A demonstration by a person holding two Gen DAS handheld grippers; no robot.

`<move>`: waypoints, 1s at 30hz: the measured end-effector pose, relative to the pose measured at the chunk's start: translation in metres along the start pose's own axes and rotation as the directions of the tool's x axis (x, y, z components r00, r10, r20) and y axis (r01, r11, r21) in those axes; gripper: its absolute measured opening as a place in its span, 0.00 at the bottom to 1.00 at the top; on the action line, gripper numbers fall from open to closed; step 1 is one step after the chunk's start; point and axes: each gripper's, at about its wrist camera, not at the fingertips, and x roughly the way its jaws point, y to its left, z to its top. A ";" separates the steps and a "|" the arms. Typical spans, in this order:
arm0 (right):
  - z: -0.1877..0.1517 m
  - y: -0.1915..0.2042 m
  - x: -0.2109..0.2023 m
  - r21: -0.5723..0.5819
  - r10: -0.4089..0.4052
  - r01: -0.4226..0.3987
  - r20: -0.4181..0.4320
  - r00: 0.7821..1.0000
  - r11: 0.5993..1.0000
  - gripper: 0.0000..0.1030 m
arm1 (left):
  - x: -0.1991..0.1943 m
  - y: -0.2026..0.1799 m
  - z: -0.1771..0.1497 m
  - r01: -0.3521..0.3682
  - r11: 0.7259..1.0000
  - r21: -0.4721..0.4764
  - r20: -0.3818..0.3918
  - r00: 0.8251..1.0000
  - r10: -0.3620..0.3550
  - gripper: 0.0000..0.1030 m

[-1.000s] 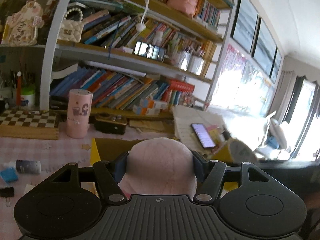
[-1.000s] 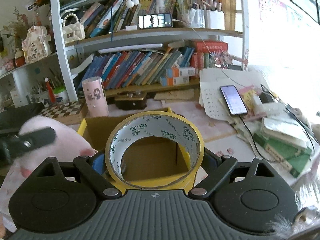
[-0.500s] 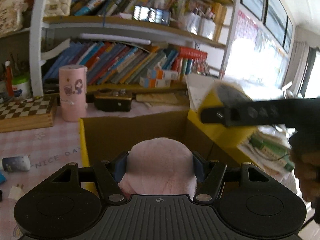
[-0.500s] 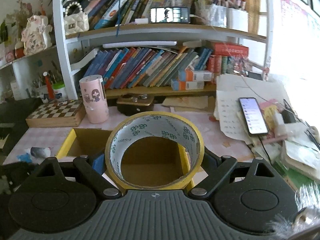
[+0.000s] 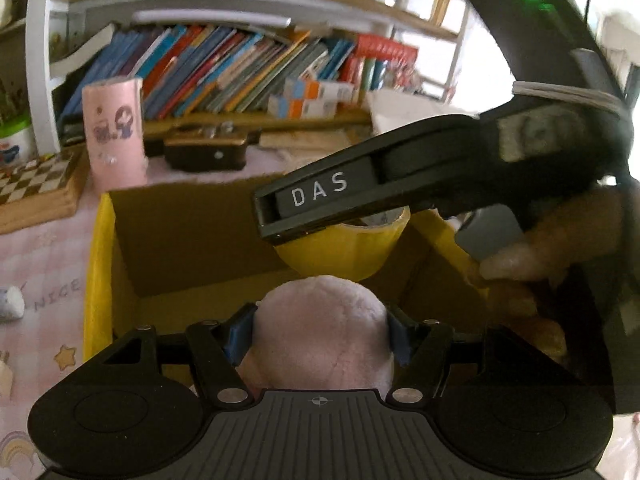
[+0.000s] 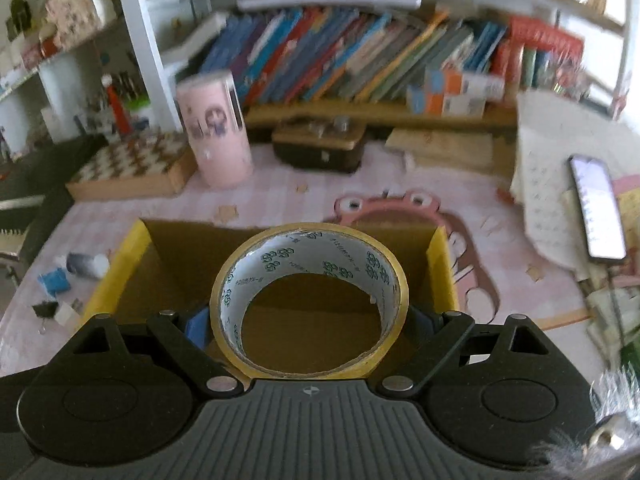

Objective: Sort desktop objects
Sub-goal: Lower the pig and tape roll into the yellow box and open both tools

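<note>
A pink plush toy (image 5: 320, 320) sits between the blue pads of my left gripper (image 5: 320, 334), whose jaws are opening while the pads still touch its sides. It hangs over the open yellow cardboard box (image 5: 94, 280). My right gripper (image 6: 307, 322) is shut on a yellow tape roll (image 6: 308, 254), held upright above the same box (image 6: 120, 276). In the left wrist view one of the right gripper's fingers (image 5: 320, 196) crosses just above the plush, with the tape roll (image 5: 344, 248) under it and a hand behind.
Behind the box stand a pink cylinder (image 6: 214, 132), a chessboard box (image 6: 128, 164) and a dark wooden case (image 6: 320, 144), in front of a bookshelf. A phone (image 6: 596, 208) lies on papers at the right. Small items (image 6: 84, 264) lie left of the box.
Both grippers have tipped downward and come over the box. The right gripper with the tape has moved in from the right, close above the plush in the left wrist view.
</note>
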 end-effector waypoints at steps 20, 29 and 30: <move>0.011 0.033 0.063 -0.249 -0.014 -0.032 -0.180 0.984 0.968 0.88 | -0.061 0.022 -0.006 -0.091 0.986 -0.138 0.222 0.967 0.120 0.86; 0.010 0.033 0.049 -0.232 -0.033 0.006 -0.113 0.993 0.973 0.92 | -0.085 0.012 -0.014 -0.122 0.991 -0.055 0.287 0.949 0.133 0.92; 0.011 0.032 0.043 -0.223 -0.026 0.004 -0.099 0.995 0.975 0.92 | -0.087 0.012 -0.015 -0.124 0.991 -0.052 0.290 0.948 0.134 0.92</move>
